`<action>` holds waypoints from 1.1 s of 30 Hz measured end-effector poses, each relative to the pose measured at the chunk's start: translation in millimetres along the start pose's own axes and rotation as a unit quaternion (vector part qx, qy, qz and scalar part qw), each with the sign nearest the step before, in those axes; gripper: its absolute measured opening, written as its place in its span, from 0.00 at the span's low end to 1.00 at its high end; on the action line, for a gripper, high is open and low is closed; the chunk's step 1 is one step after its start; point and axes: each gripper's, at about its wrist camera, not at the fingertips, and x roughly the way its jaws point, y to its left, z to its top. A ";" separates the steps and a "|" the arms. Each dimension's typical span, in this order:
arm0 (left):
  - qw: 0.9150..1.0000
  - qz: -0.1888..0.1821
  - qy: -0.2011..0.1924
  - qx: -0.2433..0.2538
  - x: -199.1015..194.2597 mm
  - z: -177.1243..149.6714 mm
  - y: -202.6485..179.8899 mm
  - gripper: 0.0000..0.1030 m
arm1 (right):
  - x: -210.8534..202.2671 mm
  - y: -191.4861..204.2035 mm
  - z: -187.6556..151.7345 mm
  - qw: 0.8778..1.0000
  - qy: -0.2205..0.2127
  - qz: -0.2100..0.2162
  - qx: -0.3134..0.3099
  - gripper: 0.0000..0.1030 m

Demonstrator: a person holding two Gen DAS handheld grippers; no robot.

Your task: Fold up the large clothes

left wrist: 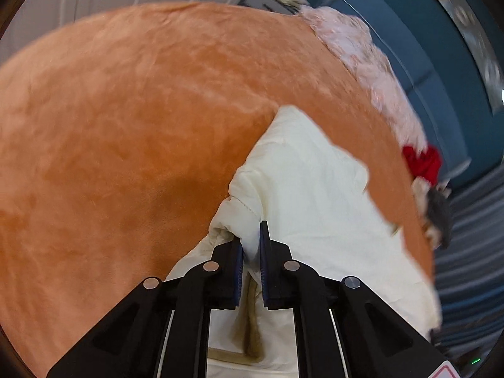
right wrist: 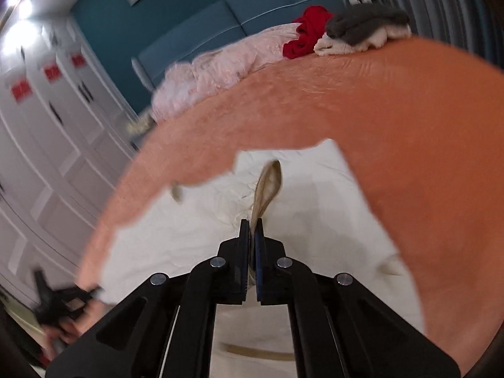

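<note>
A cream-white garment (left wrist: 308, 170) lies spread on an orange bedspread (left wrist: 126, 126). My left gripper (left wrist: 251, 239) is shut on a bunched, stitched fold of it at its near-left edge. In the right wrist view the same garment (right wrist: 315, 195) spreads wide over the bedspread (right wrist: 409, 126). There my right gripper (right wrist: 252, 230) is shut on a beige-lined strip (right wrist: 267, 182) that stands up from the cloth. The left gripper (right wrist: 60, 299), held by a hand, shows blurred at the garment's lower left corner in that view.
A pink quilt (right wrist: 220, 66) is heaped at the bed's head, with a red garment (right wrist: 308, 31) and grey and white clothes (right wrist: 362, 28) beside it. A teal headboard (right wrist: 252, 9) stands behind. White wardrobe doors (right wrist: 47, 126) line the left side.
</note>
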 end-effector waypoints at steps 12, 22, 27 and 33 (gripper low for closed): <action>0.982 0.113 -0.031 0.147 28.0 -29.0 -27.0 0.13 | 57.4 -17.6 -50.4 0.994 0.076 -0.068 -0.026 0.05; 0.968 0.133 -0.120 0.178 -54.2 -23.4 -51.4 0.47 | -6.3 18.0 -18.3 0.995 0.008 -0.081 -0.066 0.23; 0.963 0.096 -0.098 0.232 -22.1 -36.0 -104.3 0.47 | 35.4 53.6 -15.6 0.992 0.029 -0.051 -0.111 0.23; 0.955 0.118 -0.050 0.267 50.6 -67.3 -112.8 0.48 | 80.9 45.2 -47.8 0.987 0.067 -0.064 -0.132 0.21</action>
